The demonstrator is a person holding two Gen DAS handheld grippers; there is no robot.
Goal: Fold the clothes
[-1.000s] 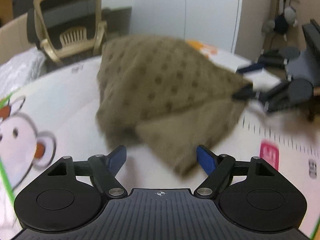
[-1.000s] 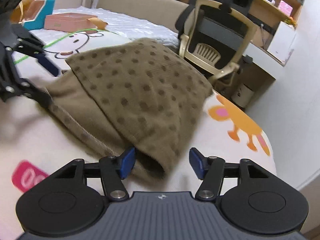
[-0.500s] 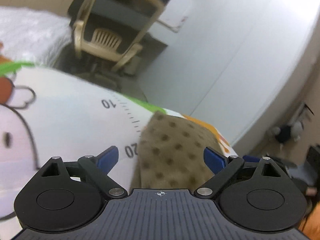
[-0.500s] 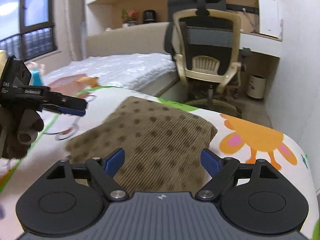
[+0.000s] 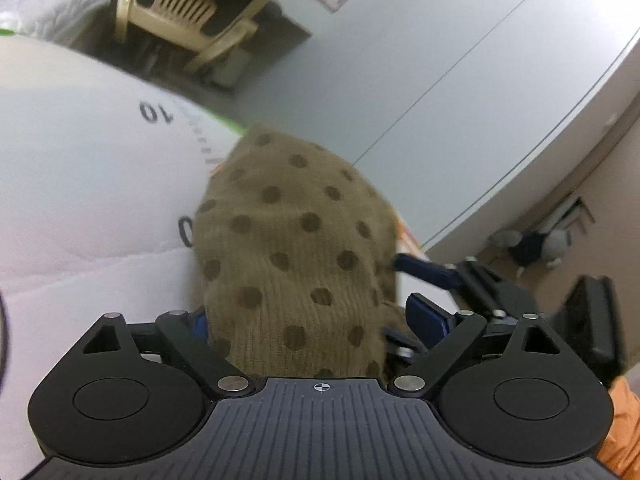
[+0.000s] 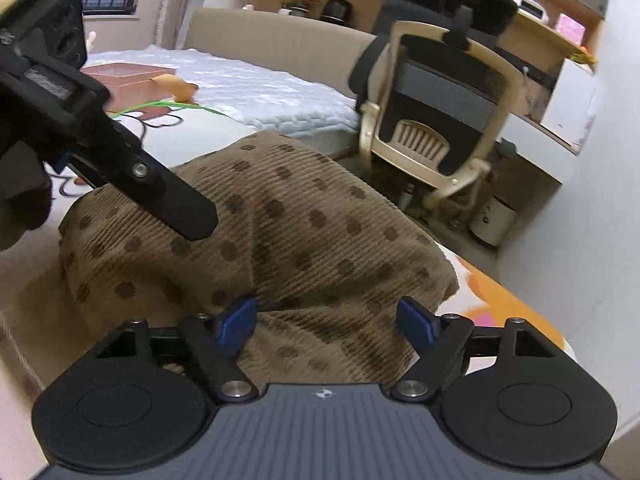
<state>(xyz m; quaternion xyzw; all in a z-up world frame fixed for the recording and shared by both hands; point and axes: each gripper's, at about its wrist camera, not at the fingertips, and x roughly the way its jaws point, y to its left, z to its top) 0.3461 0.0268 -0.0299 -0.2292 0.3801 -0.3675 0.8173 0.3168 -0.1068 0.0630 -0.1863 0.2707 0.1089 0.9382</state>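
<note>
The left gripper (image 5: 316,320) sits low over the cloth (image 5: 296,248), jaws spread wide, the brown dotted fabric bunched up between its blue fingertips (image 5: 426,314) with nothing pinched. The right gripper (image 6: 326,320) is likewise wide apart, its blue pads (image 6: 236,322) resting at the near edge of the cloth (image 6: 280,240) and clamping nothing. From the right view the left gripper (image 6: 120,152) reaches in from the left above the fabric's near-left part; whether it touches is unclear.

The cloth lies in a folded heap on the mat (image 5: 80,184), its long axis running from the left gripper away toward the mat's far edge. In the left view its left edge covers part of the printed ruler marks (image 5: 156,112); bare mat spreads wide to the left. Its right edge lies near the mat's right rim, where the right gripper (image 5: 448,280) stands just beside it.

Beyond the mat's far edge stand a chair (image 6: 436,128) and a bed (image 6: 256,92).
</note>
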